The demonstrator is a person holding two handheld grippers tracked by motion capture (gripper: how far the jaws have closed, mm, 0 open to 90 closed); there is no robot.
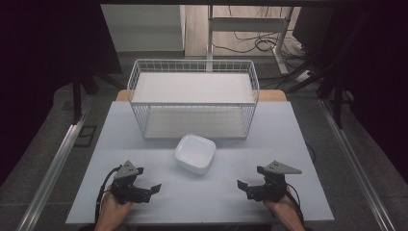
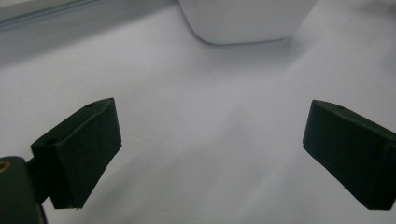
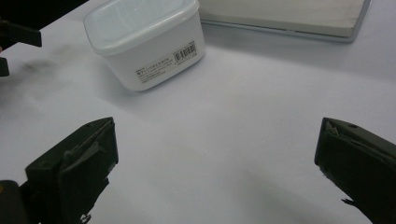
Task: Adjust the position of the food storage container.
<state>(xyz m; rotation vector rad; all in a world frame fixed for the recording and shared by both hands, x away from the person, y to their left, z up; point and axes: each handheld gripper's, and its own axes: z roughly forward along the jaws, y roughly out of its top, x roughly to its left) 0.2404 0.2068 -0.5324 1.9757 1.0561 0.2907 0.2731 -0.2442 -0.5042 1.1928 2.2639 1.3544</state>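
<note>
The white, rounded-square plastic container [image 1: 195, 153] sits upside down on the pale desk [image 1: 202, 197], ahead of and between the left tool [image 1: 150, 189] and right tool [image 1: 242, 185], both wide and empty, about equally near.

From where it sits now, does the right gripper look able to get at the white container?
Probably yes. The right gripper has its jaws wide open with nothing between them, and bare table lies between it and the white container. The left gripper is off to the side.
</note>
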